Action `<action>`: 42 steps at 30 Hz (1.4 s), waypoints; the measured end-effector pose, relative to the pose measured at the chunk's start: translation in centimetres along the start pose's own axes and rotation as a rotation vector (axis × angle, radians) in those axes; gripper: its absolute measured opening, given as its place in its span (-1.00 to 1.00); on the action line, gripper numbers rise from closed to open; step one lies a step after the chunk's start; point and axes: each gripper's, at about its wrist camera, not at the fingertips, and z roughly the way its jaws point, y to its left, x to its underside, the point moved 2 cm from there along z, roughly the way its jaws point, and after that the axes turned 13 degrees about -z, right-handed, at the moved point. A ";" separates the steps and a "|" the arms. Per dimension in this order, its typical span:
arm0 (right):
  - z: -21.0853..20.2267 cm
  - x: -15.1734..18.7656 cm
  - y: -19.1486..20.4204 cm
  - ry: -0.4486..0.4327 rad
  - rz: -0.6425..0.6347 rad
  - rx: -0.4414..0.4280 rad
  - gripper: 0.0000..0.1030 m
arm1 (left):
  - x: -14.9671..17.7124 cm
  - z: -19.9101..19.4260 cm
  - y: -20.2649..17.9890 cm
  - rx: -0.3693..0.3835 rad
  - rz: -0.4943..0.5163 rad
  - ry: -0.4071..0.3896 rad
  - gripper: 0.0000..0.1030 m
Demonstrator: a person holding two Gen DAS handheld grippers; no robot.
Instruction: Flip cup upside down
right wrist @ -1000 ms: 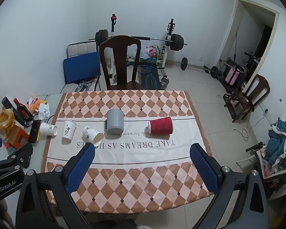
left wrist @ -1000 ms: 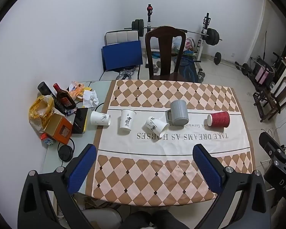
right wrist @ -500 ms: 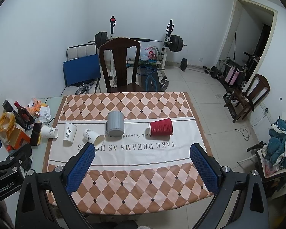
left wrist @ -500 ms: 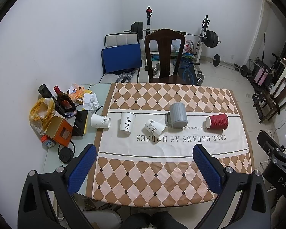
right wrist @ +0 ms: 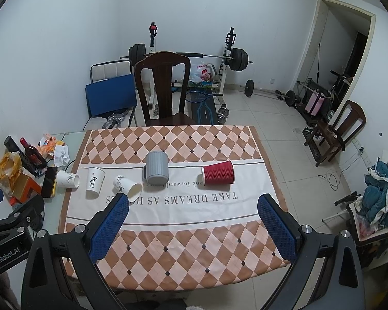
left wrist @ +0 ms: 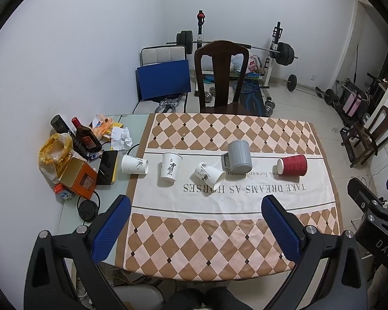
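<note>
Both wrist views have pulled back and up a little over the last second, so the tabletop [left wrist: 219, 232] looks smaller; none of the cups has shifted. The left tongs [left wrist: 192, 218] and right tongs [right wrist: 192, 215] both hang spread wide and empty above the near edge, well apart from everything.

Five cups sit in a row across the white band of the cloth. From the left: a white paper cup on its side [left wrist: 134, 164], half off the cloth edge; a white cup with a red mark [left wrist: 170, 167] standing rim up; a tipped white cup [left wrist: 209, 175] with its mouth toward the near right; a grey ribbed mug [left wrist: 239, 155] already mouth down; and a red ripple cup [left wrist: 292, 165] lying on its side at the far right.

Risks, as I judge them: paper walls crush under a hard squeeze, and the lying cups can roll away when nudged. The tipped white cup lies just beside the mug, so a wide approach could knock either. The task does not say which cup, so the wrong one could be picked.
</note>
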 end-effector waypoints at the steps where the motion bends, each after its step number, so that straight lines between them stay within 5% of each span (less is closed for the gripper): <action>1: -0.1 0.0 -0.1 -0.002 0.000 0.000 0.96 | 0.1 0.2 0.2 0.001 0.000 0.002 1.00; 42: -1.1 -1.7 -0.3 -0.014 0.003 -0.009 0.96 | -1.3 -2.0 -2.6 0.022 -0.005 -0.010 1.00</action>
